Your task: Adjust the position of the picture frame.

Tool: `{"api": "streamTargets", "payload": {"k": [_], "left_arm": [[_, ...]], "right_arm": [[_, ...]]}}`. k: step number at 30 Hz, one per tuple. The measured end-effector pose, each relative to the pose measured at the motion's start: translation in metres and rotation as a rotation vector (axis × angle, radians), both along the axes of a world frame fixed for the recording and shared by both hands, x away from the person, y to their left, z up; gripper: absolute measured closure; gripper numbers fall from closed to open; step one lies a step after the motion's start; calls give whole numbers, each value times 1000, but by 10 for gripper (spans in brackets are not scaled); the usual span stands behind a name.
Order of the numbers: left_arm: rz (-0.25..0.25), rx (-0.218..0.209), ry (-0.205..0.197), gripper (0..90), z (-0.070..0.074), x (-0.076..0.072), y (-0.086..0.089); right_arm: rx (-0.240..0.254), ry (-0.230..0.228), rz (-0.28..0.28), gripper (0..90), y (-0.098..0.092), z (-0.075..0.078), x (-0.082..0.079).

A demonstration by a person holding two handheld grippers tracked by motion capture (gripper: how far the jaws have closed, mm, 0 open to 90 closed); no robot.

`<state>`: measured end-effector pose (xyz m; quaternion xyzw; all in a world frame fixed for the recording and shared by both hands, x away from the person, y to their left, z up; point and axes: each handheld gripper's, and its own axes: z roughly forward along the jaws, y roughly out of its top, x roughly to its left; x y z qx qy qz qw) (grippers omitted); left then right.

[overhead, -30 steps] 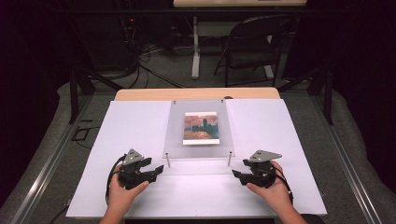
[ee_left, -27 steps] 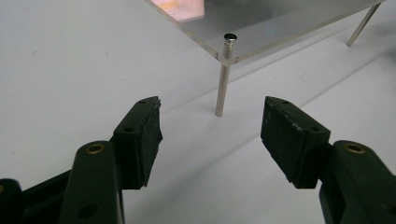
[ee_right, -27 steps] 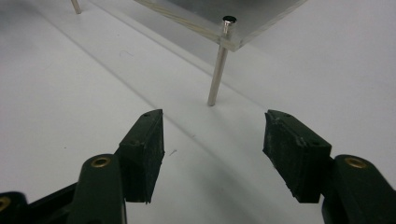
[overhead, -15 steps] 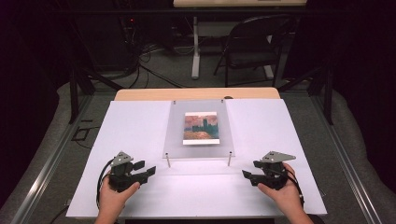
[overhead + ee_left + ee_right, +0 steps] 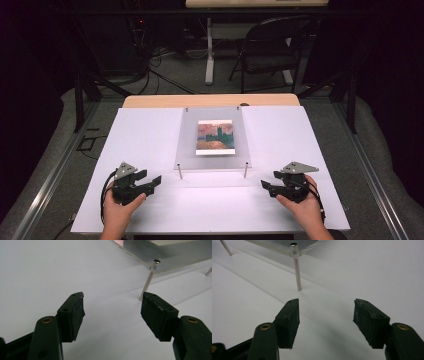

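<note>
A clear acrylic plate (image 5: 212,160) stands on thin metal legs (image 5: 179,171) in the middle of the white table (image 5: 150,135). A small painted picture (image 5: 215,136) lies under or on it. My left gripper (image 5: 154,181) rests near the front left, pointing right toward the plate's near-left leg (image 5: 148,281). Its jaws have just been opening, and it (image 5: 113,300) is open with nothing between the pads. My right gripper (image 5: 264,185) sits at the front right, pointing left. It (image 5: 325,306) is open and empty, with the near-right leg (image 5: 297,272) ahead of it.
Beyond the table's wooden far edge (image 5: 210,100) a folding chair (image 5: 272,52) and a desk leg (image 5: 210,50) stand on the floor among cables (image 5: 150,60). Metal rails (image 5: 55,170) run along both sides of the table.
Both hands have slid outward from the plate's front legs, the left one to the left and the right one to the right. Both grippers stay open and empty.
</note>
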<state>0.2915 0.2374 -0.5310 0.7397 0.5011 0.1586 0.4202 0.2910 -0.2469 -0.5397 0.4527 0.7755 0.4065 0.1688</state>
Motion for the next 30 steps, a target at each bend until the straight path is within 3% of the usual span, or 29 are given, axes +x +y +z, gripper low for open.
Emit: {"api": "streamTargets", "payload": {"k": [5, 11, 15, 16, 22, 26, 30], "left_arm": [[34, 27, -13, 331, 5, 8, -1], [43, 61, -34, 338, 15, 28, -5], [44, 48, -29, 339, 20, 39, -6], [39, 32, -13, 342, 23, 46, -7], [17, 16, -2, 342, 28, 65, -12], [22, 16, 9, 342, 31, 85, -18], [21, 21, 10, 342, 34, 96, -22]], "right_arm": [[6, 39, -42, 365, -4, 6, 8], [-37, 3, -71, 364, -7, 17, 25], [-34, 3, -78, 373, -8, 21, 37], [-25, 22, -72, 387, -8, 22, 45], [-20, 50, -41, 418, -3, 25, 71], [-24, 26, -42, 420, 3, 26, 86], [-32, 20, -40, 420, 8, 28, 96]]}}
